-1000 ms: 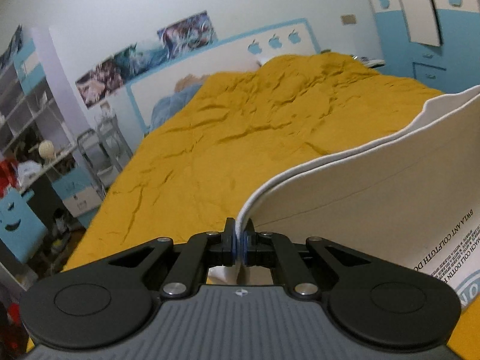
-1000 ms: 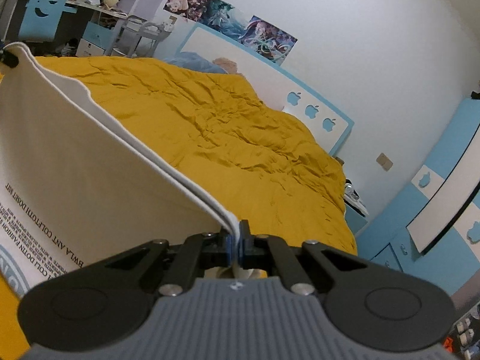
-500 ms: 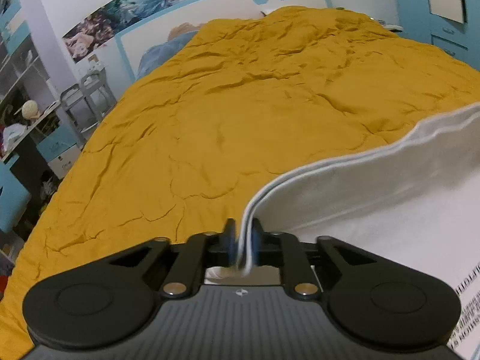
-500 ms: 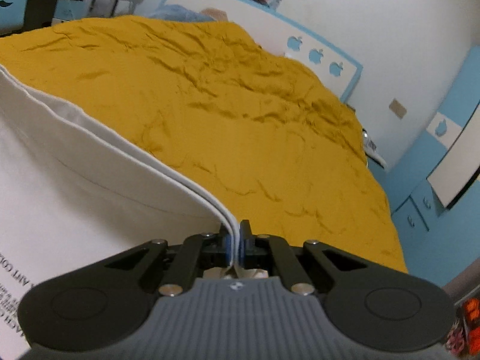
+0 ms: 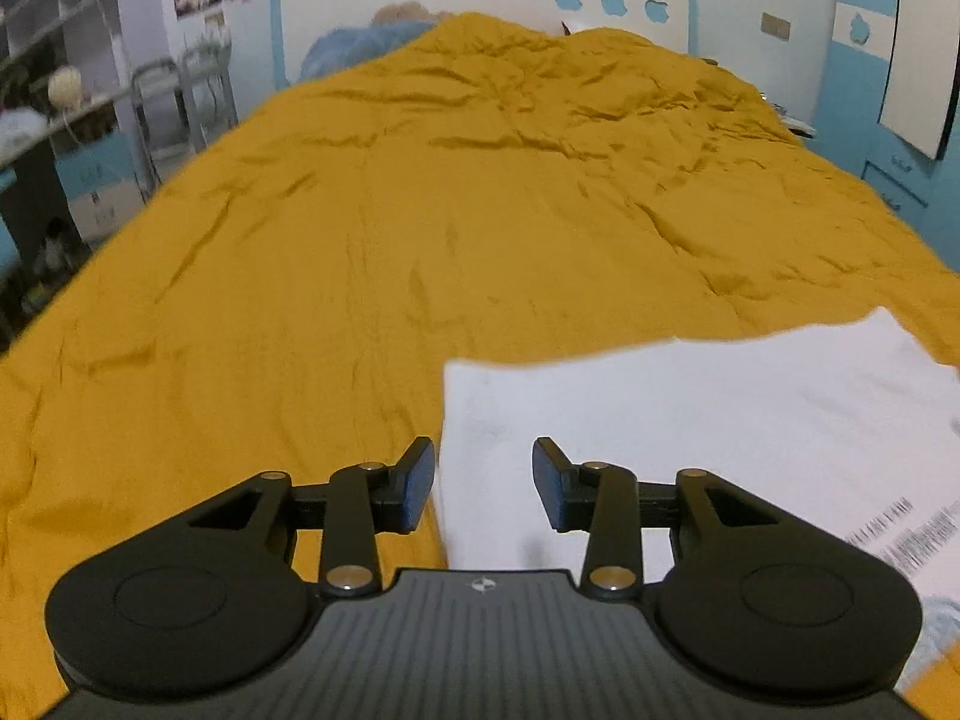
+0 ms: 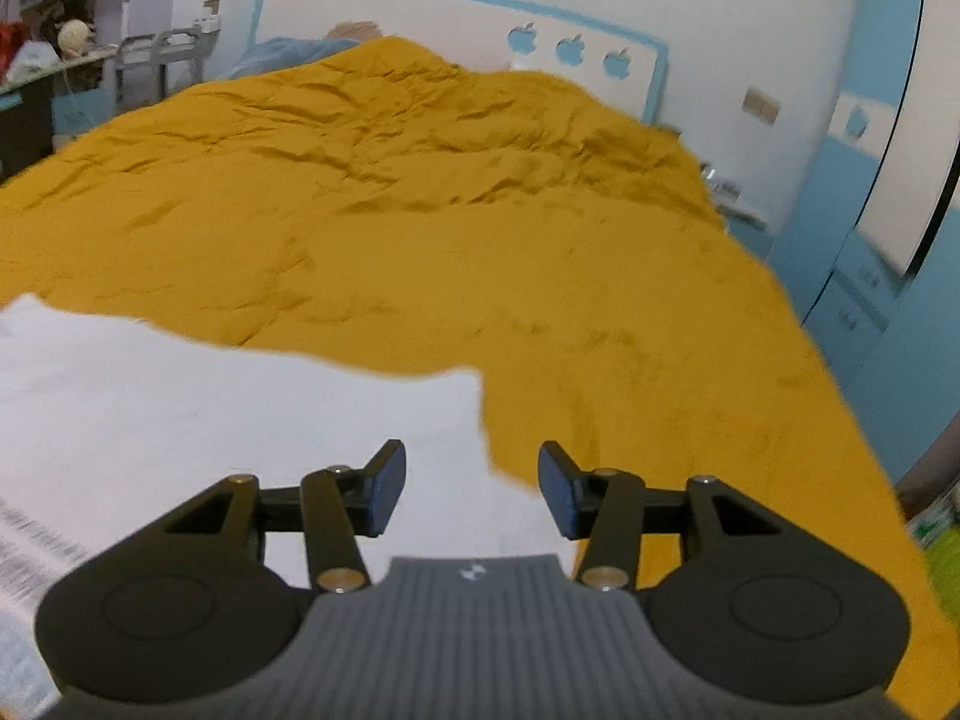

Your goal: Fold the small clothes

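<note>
A white garment point(image 5: 690, 414) with black printed text lies flat on the mustard-yellow bed cover point(image 5: 420, 210). In the left wrist view my left gripper point(image 5: 483, 483) is open and empty over the garment's near left corner. In the right wrist view the same white garment point(image 6: 210, 402) lies at the lower left, and my right gripper point(image 6: 471, 489) is open and empty over its near right corner. The garment's near edge is hidden behind both gripper bodies.
The bed cover point(image 6: 480, 240) runs back to a white and blue headboard point(image 5: 510, 6) with a blue pillow point(image 5: 360, 48). Shelves and a metal rack point(image 5: 174, 108) stand left of the bed. Blue cabinets point(image 6: 870, 240) stand to the right.
Both grippers were shut on the garment's edge and held it up. They lowered it onto the bed and opened, and the garment now lies flat.
</note>
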Action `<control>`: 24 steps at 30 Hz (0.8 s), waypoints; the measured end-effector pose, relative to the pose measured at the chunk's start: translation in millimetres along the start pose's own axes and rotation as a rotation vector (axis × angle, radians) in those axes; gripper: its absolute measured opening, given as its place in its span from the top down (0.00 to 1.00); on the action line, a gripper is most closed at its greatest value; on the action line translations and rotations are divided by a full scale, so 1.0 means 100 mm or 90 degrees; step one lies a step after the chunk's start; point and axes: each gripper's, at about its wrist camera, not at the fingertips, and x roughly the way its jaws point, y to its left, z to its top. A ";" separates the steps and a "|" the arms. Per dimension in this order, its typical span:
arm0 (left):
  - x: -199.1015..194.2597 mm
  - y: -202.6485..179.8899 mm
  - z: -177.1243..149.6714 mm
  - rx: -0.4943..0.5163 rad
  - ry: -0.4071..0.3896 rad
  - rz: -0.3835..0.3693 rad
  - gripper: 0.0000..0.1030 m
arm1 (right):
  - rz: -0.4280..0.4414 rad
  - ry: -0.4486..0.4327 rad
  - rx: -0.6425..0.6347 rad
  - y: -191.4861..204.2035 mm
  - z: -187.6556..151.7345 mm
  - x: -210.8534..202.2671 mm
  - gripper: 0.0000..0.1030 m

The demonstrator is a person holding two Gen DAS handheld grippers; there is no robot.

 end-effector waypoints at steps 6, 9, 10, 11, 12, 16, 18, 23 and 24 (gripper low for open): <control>-0.40 0.20 -0.42 -0.087 0.051 -0.095 0.42 | 0.072 0.067 0.099 -0.22 -0.46 -0.52 0.57; -0.43 0.32 -0.70 -0.143 0.075 -0.111 0.41 | 0.101 0.088 0.189 -0.40 -0.76 -0.69 0.57; -0.42 0.37 -0.80 -0.173 0.084 -0.115 0.41 | 0.102 0.095 0.230 -0.49 -0.87 -0.73 0.57; -0.41 0.42 -0.92 -0.207 0.094 -0.126 0.41 | 0.102 0.098 0.263 -0.56 -0.96 -0.75 0.57; -0.40 0.47 -1.02 -0.235 0.101 -0.138 0.43 | 0.103 0.103 0.295 -0.64 -1.05 -0.77 0.57; -0.33 0.59 -1.30 -0.323 0.109 -0.150 0.57 | 0.131 0.112 0.410 -0.87 -1.33 -0.76 0.57; -0.31 0.57 -1.35 -0.337 0.103 -0.145 0.61 | 0.140 0.109 0.419 -0.86 -1.40 -0.74 0.63; -0.36 0.45 -1.36 -0.301 0.080 -0.081 0.94 | 0.127 0.125 0.386 -0.75 -1.38 -0.62 1.00; -0.39 0.43 -1.33 -0.294 0.070 -0.076 0.94 | 0.118 0.117 0.382 -0.75 -1.34 -0.63 1.00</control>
